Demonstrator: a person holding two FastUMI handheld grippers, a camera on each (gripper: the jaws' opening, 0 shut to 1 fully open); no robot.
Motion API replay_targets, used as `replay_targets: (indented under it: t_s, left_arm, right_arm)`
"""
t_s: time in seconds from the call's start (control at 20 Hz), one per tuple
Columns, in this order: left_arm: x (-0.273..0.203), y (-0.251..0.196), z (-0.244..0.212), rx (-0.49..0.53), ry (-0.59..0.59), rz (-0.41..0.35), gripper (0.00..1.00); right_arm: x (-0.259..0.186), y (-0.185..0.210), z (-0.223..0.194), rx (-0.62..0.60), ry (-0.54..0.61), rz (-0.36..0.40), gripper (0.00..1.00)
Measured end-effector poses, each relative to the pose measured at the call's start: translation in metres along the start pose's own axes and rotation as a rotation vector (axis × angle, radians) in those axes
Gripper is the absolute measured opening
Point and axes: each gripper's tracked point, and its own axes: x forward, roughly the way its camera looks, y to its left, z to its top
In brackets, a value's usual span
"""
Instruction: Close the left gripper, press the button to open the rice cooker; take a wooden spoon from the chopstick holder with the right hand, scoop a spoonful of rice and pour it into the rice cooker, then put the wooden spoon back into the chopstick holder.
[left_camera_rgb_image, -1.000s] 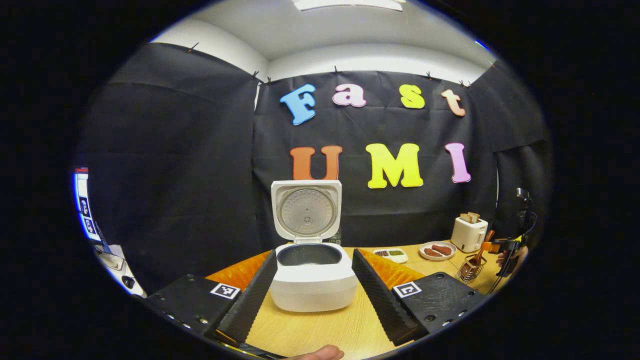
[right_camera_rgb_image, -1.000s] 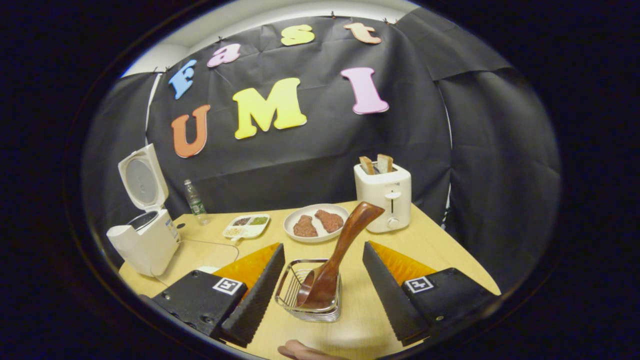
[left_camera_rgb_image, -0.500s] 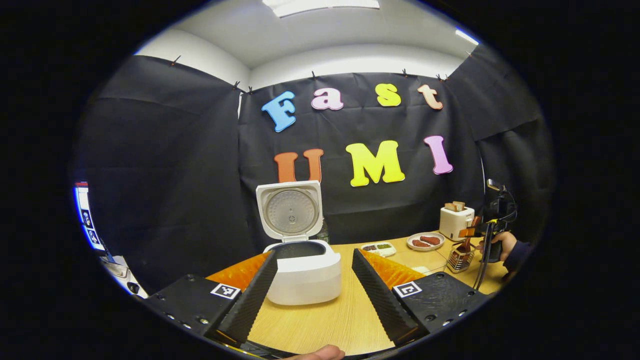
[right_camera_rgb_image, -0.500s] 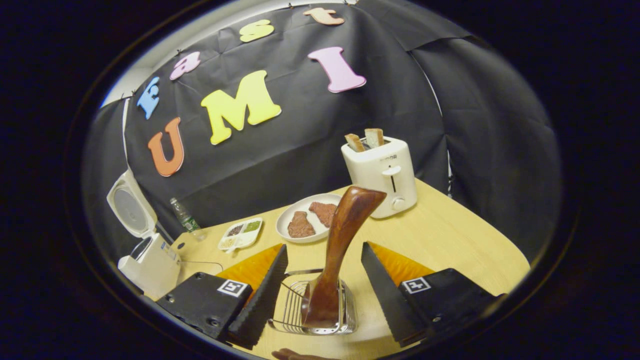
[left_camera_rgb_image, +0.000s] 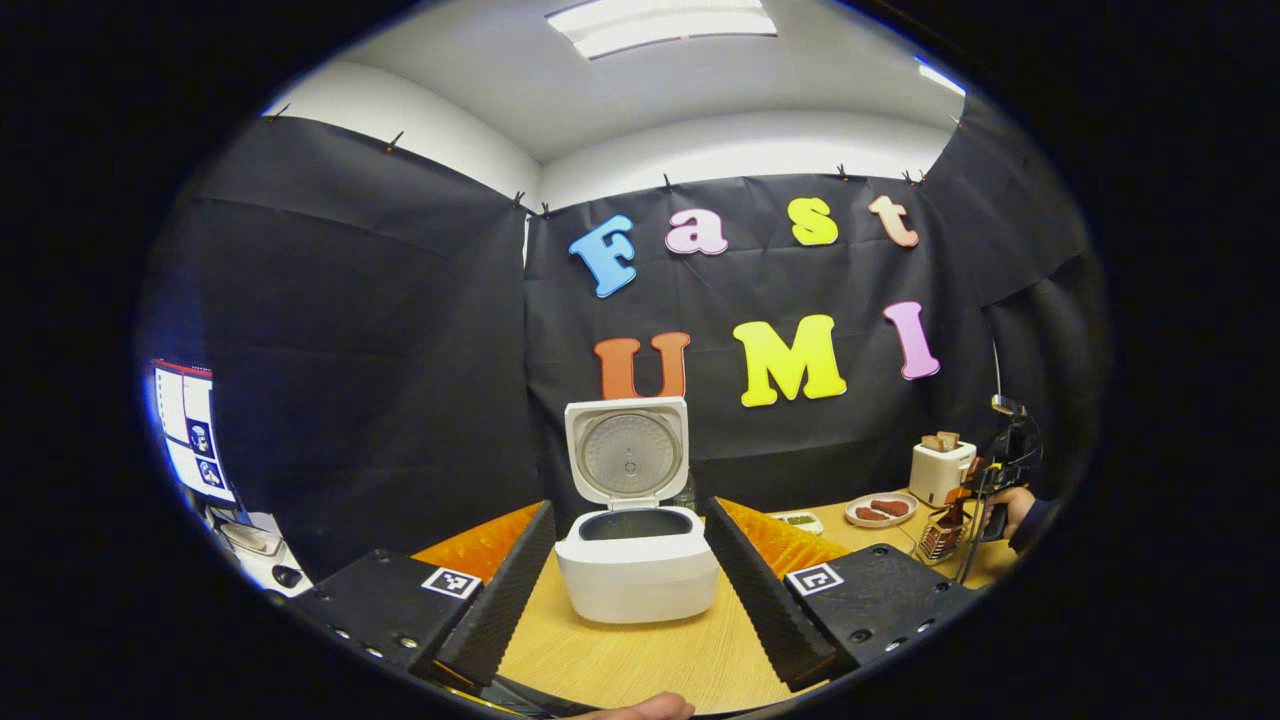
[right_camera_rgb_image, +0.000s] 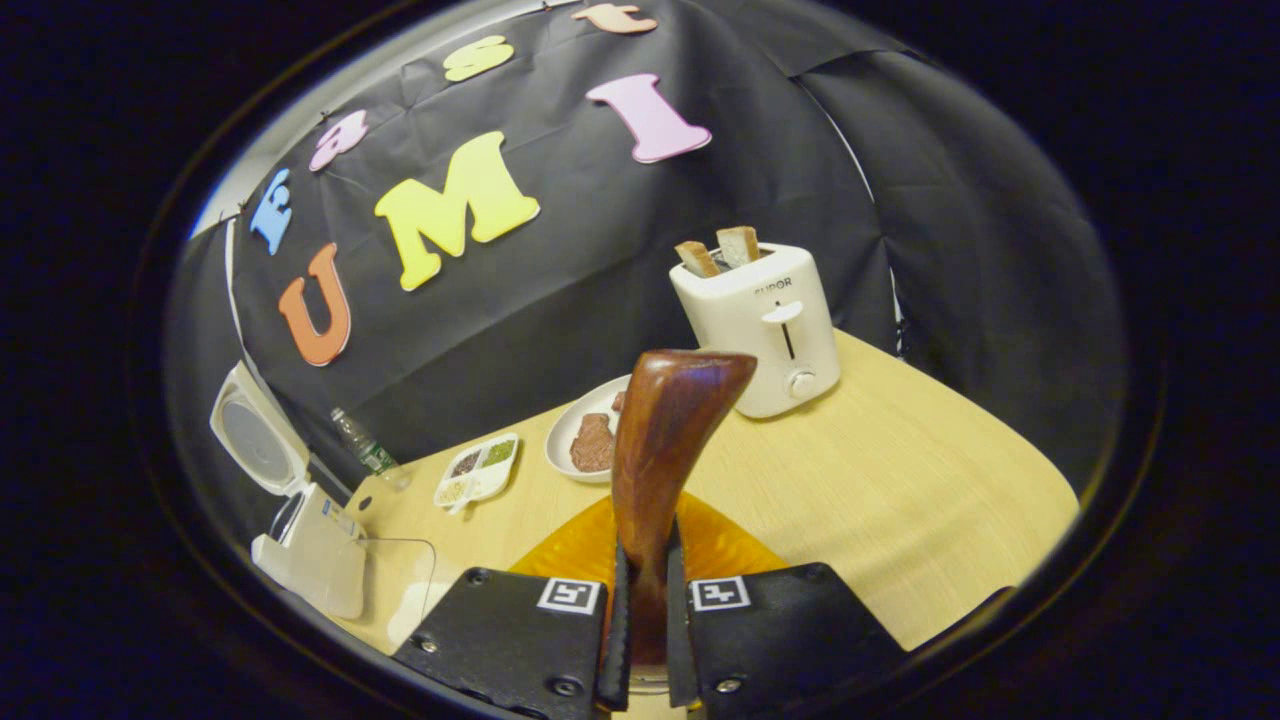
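Wooden spoon (right_camera_rgb_image: 665, 450) clamped low on its handle between the two fingers of the right hand-held gripper (right_camera_rgb_image: 641, 625), which have closed onto it from either side; the bowl end lies below the fingers, hidden, presumably inside the chopstick holder (left_camera_rgb_image: 937, 541) seen from the left gripper view near the right edge of the bench (right_camera_rgb_image: 900, 500). The spoon's long axis runs nearly upright, with the broad handle tip pointing up and slightly toward the toaster (right_camera_rgb_image: 760, 325) at the far right corner. The step in hand appears to be withdrawal from the holder: a straight lift along the spoon's own axis should clear the wire rim without tipping the holder, and a firm clench should stop the smooth handle pivoting. The left hand-held gripper (left_camera_rgb_image: 628, 575) hangs with fingers spread wide, holding nothing, facing the rice cooker (left_camera_rgb_image: 637, 560), whose lid (left_camera_rgb_image: 627, 452) stands open toward the far left of the bench. A plate of meat (right_camera_rgb_image: 590, 440) and a sectioned dish (right_camera_rgb_image: 478, 468) lie between cooker and toaster.
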Motion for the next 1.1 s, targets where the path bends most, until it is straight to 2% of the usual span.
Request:
replay_targets:
  t_s: [0.15, 0.35, 0.55, 0.75, 1.1]
  left_arm:
    - [-0.004, -0.002, -0.005, -0.024, 0.016, -0.033, 0.95]
    - [-0.008, 0.007, -0.012, -0.036, 0.022, -0.022, 0.95]
    - [-0.013, 0.020, -0.023, -0.066, 0.047, -0.013, 0.95]
    - [-0.023, 0.039, -0.022, -0.077, 0.038, 0.013, 0.95]
    - [-0.035, 0.051, -0.020, -0.078, 0.023, 0.024, 0.96]
  right_arm:
    - [-0.020, 0.012, 0.023, -0.059, -0.074, 0.006, 0.18]
    - [-0.046, 0.029, 0.048, -0.126, -0.151, -0.004, 0.18]
    - [-0.067, 0.054, 0.060, -0.174, -0.181, -0.013, 0.18]
    - [-0.081, 0.097, 0.058, -0.185, -0.176, 0.037, 0.18]
    - [-0.081, 0.181, 0.028, -0.250, -0.170, 0.171, 0.16]
